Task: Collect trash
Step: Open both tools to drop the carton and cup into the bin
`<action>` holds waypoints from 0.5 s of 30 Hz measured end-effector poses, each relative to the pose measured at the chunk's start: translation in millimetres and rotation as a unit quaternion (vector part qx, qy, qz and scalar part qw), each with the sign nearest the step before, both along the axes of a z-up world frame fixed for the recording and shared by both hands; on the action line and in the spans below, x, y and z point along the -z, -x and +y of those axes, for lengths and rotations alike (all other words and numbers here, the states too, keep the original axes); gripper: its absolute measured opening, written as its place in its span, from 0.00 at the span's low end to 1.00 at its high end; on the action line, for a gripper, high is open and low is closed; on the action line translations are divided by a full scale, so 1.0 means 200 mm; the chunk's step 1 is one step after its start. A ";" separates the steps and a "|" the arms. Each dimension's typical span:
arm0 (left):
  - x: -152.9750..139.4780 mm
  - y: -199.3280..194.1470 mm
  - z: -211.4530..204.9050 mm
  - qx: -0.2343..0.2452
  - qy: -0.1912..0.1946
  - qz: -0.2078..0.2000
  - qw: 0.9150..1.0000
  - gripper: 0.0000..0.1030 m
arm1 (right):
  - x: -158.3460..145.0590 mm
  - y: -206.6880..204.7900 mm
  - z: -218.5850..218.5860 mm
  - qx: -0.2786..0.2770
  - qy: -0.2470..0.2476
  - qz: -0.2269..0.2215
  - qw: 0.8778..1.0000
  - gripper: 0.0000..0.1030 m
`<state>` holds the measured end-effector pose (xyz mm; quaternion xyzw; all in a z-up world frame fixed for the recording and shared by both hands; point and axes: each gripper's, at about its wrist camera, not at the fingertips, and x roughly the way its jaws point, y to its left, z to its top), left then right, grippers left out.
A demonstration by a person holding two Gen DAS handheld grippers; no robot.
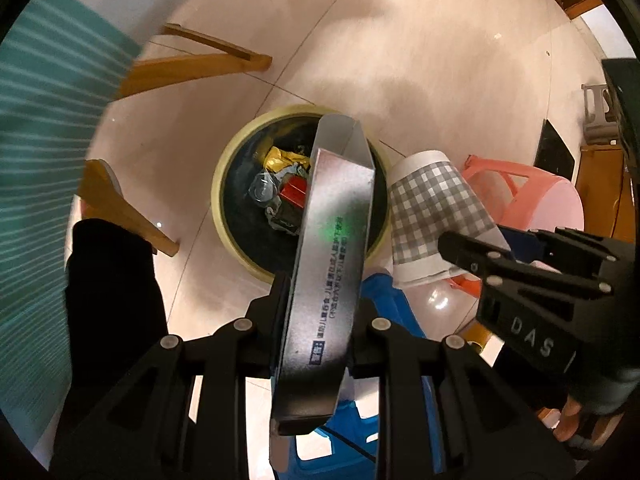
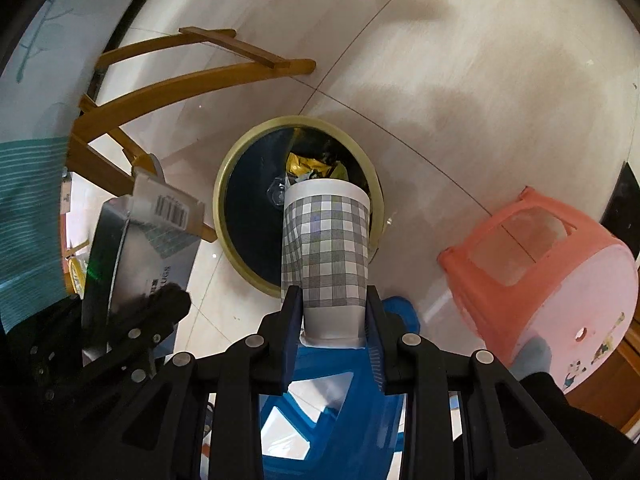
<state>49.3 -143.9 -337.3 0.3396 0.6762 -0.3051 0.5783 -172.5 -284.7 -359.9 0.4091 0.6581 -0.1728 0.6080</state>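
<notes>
My left gripper [image 1: 320,304] is shut on a flat silver carton [image 1: 328,248] with small print, its open far end hanging over the round bin [image 1: 224,168]. The bin has a pale yellow rim and a dark liner; gold foil [image 1: 284,160], a red piece [image 1: 294,194] and clear plastic lie inside. My right gripper [image 2: 333,308] is shut on a grey-checked paper cup [image 2: 326,240], held bottom-outward above the bin [image 2: 240,256]. The cup [image 1: 436,208] and right gripper [image 1: 472,252] show at the right of the left wrist view; the carton [image 2: 136,256] shows at the left of the right wrist view.
The bin stands on a pale tiled floor. Wooden chair legs [image 2: 192,76] reach in at the upper left. A pink plastic stool [image 2: 540,264] lies on its side to the right, and a blue stool [image 2: 340,400] sits directly beneath the grippers. A teal striped cloth [image 1: 44,140] fills the left edge.
</notes>
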 end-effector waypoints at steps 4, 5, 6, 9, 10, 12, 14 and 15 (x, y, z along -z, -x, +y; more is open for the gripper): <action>0.09 -0.05 -0.04 0.004 -0.010 -0.006 1.000 0.19 | 0.05 0.00 -0.01 0.000 -0.009 0.004 1.000 0.28; 0.11 -0.06 -0.04 0.005 -0.014 -0.007 1.000 0.20 | 0.07 0.00 -0.01 0.000 -0.011 0.005 1.000 0.28; 0.12 -0.07 -0.03 0.005 -0.017 -0.007 1.000 0.20 | 0.09 -0.01 -0.01 0.000 -0.012 0.007 1.000 0.28; 0.17 -0.12 -0.02 -0.002 -0.023 -0.007 1.000 0.21 | 0.12 -0.01 -0.02 0.001 -0.015 0.012 1.000 0.28; 0.18 -0.12 -0.01 -0.004 -0.024 -0.008 1.000 0.24 | 0.12 -0.01 -0.02 0.003 -0.016 0.013 1.000 0.28; 0.18 -0.13 0.00 -0.005 -0.026 -0.011 1.000 0.43 | 0.12 -0.01 -0.02 0.005 -0.018 0.014 1.000 0.28; 0.18 -0.14 0.00 -0.006 -0.026 -0.017 1.000 0.58 | 0.13 0.00 -0.02 0.008 -0.020 0.014 1.000 0.28; 0.18 -0.15 0.00 -0.006 -0.025 -0.020 0.999 0.58 | 0.13 -0.01 -0.02 0.009 -0.021 0.014 1.000 0.28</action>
